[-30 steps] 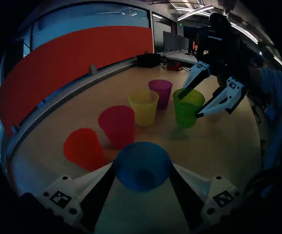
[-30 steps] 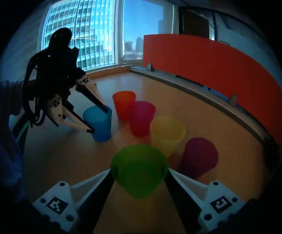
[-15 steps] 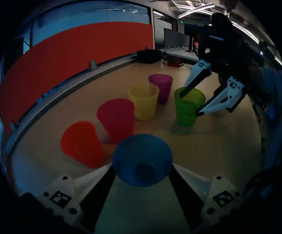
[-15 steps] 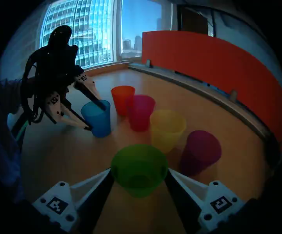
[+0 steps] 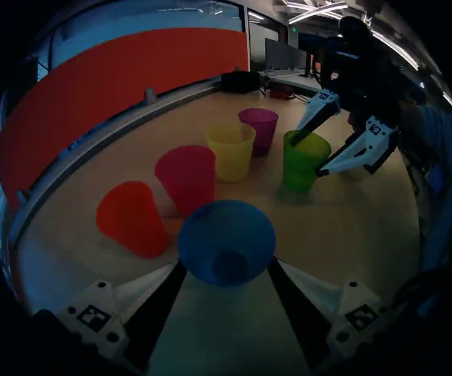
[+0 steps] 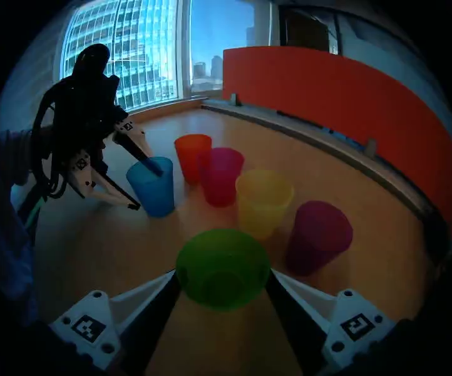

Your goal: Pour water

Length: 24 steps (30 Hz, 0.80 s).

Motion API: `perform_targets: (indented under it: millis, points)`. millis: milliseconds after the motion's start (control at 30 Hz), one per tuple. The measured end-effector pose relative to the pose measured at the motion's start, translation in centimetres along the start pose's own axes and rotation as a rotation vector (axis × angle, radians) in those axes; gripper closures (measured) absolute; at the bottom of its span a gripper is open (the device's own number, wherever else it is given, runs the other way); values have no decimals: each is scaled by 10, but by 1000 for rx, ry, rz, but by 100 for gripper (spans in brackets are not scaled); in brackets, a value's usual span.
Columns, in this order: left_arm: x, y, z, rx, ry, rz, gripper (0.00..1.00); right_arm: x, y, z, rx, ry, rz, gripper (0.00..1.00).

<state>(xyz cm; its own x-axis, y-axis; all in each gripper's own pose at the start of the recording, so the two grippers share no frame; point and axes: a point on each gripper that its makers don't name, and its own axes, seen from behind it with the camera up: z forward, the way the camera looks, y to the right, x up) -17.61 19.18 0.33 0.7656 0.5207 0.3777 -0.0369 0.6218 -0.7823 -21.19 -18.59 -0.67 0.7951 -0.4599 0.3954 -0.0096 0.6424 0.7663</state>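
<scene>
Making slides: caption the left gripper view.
Left gripper holds blue cup; right gripper holds green cup beside four more cups.

Your left gripper point(image 5: 225, 262) clamps blue plastic cup point(image 5: 226, 238), mouth toward camera. Beyond, on wooden table point(image 5: 351, 232), row: orange plastic cup point(image 5: 131, 216), magenta plastic cup point(image 5: 187, 178), yellow plastic cup point(image 5: 230, 151), purple plastic cup point(image 5: 258, 130). Right gripper point(image 5: 306, 156) holds green plastic cup point(image 5: 302, 164).

Six cups point(image 5: 129, 216) point(image 5: 185, 178) point(image 5: 230, 150) point(image 5: 257, 128) point(image 5: 302, 160) point(image 5: 226, 235), two grippers point(image 5: 225, 263) point(image 6: 223, 274), one table point(image 5: 351, 219).

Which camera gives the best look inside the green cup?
The right gripper view: the green cup sits close between the fingers of the right gripper, mouth open to the camera. The left gripper view shows it farther off, side-on.
</scene>
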Motion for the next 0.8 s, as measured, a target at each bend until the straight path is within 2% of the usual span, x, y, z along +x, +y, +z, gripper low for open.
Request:
perform_targets:
  millis: [367,800]
  points:
    - [-11,-1,-12,22,-3,-24,4,-11,-1,-12,-21,-9,-2,1]
    - [-23,-5,-42,106,43,-113,4,-24,4,-48,-92,19,17,1]
